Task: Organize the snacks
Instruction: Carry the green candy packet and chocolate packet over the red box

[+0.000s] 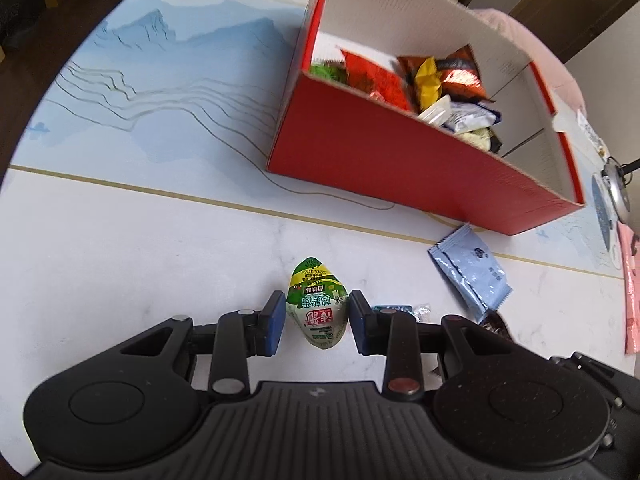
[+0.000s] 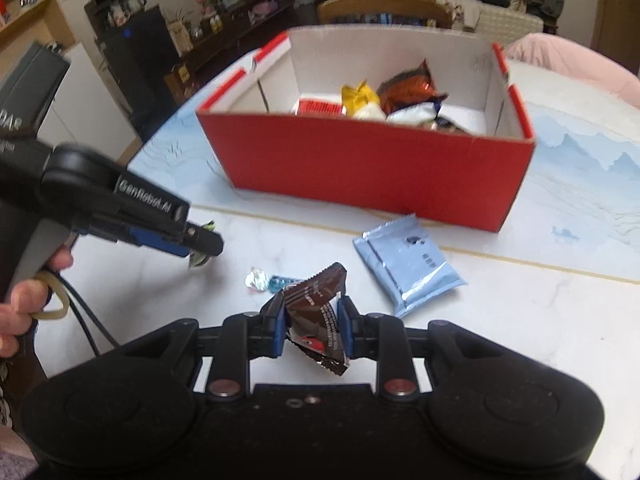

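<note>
My left gripper [image 1: 317,316] is shut on a green and white snack packet [image 1: 318,308], held a little above the white table [image 1: 140,248]. My right gripper [image 2: 312,320] is shut on a dark brown snack wrapper [image 2: 316,316], also lifted off the table. The left gripper [image 2: 200,246] shows from the side in the right wrist view, with the green packet's edge peeking out below it. The red cardboard box [image 1: 400,160] [image 2: 360,164] stands farther back, open on top, with several snack packets inside.
A pale blue packet [image 1: 472,272] [image 2: 408,264] lies on the table before the box. A small blue and clear wrapped candy [image 2: 266,280] lies near my right fingers. A pink item [image 1: 630,292] lies at the right edge. A person's hand [image 2: 24,304] holds the left gripper's handle.
</note>
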A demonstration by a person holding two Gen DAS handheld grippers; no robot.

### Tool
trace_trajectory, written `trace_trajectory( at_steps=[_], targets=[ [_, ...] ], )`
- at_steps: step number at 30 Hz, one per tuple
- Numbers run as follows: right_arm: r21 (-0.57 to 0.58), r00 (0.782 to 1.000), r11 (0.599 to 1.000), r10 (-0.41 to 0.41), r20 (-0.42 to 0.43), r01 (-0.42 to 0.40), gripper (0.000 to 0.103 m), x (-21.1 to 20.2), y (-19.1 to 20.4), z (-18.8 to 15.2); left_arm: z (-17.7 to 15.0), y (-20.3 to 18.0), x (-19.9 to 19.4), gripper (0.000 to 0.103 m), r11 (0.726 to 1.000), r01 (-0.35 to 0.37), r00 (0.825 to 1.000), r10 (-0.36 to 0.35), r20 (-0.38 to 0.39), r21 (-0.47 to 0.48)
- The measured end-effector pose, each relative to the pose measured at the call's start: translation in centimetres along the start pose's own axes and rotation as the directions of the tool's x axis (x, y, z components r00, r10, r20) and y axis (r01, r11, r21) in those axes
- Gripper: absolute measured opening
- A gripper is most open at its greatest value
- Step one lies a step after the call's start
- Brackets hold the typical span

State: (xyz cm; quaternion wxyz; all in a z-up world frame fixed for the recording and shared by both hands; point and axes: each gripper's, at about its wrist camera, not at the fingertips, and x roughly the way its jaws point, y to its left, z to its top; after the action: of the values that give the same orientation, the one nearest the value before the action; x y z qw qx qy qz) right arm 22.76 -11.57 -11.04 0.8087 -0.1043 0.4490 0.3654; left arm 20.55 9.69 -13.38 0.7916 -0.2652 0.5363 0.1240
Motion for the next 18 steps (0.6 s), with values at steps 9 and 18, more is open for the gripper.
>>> trace_trajectory(
  at_steps=[9, 18],
  targets=[
    [0.031, 0.992, 0.999, -0.016, 0.124, 0.012, 0.025, -4.5, 0.8, 1.2, -0.6, -0.5, -5.5, 0.033, 0.996, 0.051, 0.993, -0.059, 0.099, 0.074],
    [0.037, 0.977, 0.998, -0.049, 0.206, 0.042, 0.025, -6.8, 1.1, 3.3, 0.4, -1.9, -9.2, 0.033, 0.990, 0.052, 0.979, -0.077, 0.188, 0.132]
  ],
)
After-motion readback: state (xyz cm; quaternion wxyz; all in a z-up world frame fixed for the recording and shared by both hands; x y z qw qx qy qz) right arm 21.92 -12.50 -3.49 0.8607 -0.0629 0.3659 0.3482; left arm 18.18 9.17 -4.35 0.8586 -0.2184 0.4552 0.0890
